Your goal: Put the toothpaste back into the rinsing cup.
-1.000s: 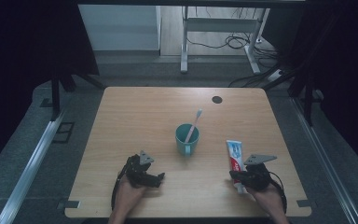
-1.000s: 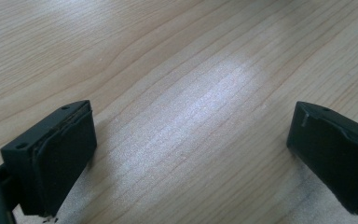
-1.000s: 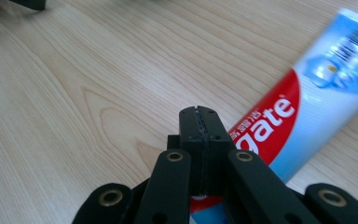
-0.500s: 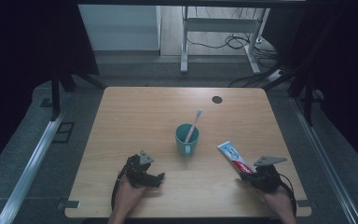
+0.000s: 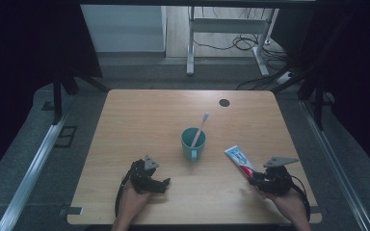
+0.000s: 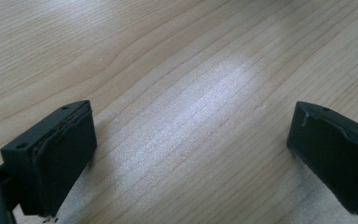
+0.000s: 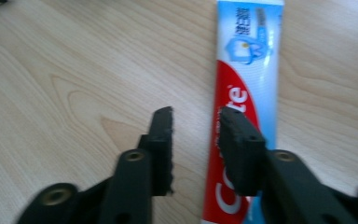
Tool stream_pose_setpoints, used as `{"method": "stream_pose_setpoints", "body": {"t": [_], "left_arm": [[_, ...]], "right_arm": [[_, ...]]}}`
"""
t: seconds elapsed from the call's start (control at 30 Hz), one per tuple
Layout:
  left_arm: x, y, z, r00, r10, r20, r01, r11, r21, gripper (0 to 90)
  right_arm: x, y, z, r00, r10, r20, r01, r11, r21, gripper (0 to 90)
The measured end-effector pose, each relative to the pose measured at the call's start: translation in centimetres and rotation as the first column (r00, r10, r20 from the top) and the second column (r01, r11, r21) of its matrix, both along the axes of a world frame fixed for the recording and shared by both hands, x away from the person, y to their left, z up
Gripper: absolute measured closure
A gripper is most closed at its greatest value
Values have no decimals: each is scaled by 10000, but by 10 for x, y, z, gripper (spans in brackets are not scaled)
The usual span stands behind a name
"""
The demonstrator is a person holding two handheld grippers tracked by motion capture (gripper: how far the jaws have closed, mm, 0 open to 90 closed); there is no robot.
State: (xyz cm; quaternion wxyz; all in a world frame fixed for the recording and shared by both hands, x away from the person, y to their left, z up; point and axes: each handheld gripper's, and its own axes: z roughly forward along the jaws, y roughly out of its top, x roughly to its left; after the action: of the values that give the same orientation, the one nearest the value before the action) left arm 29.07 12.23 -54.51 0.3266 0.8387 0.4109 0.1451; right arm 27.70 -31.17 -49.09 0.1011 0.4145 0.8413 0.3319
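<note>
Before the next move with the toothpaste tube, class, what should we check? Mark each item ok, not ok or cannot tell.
1. Toothpaste tube lies flat on the table: ok.
2. Right claw grips nothing: ok. Its jaws have just been opening, and the gap between them stands over bare wood.
3. Right claw centred on the tube for a new grip: not ok. The tube lies beneath one jaw, off to the side.
4. Left claw open with nothing between its jaws: ok.
5. Cup upright with the toothbrush in it, apart from the tube: ok.
6. Tube's cap closed: cannot tell.
</note>
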Motion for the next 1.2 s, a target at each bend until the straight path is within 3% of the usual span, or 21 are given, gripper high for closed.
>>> {"method": "stream_pose_setpoints", "body": {"t": [0.1, 0.27, 0.73, 0.87, 1.2], "left_arm": [[0, 0, 0, 10000, -1, 0, 1, 10000, 1, 15], [0, 0, 0, 10000, -2, 9, 2, 10000, 11, 15], [0, 0, 0, 10000, -5, -8, 5, 10000, 3, 15], [0, 0, 0, 10000, 5, -33, -5, 10000, 0, 15], [0, 0, 0, 10000, 19, -37, -19, 10000, -4, 15]], "right_arm": [[3, -3, 6, 9998, -183, -25, 182, 9997, -181, 545], [11, -5, 10, 9983, -395, -439, 365, 9971, -661, 460], [38, 4, 8, 9838, -367, -1756, -11, 9776, -2106, 391], [46, 10, 8, 9738, -411, -2235, -167, 9679, -2507, 390], [69, 24, 5, 9356, -612, -3477, -678, 9354, -3471, 393]]}}
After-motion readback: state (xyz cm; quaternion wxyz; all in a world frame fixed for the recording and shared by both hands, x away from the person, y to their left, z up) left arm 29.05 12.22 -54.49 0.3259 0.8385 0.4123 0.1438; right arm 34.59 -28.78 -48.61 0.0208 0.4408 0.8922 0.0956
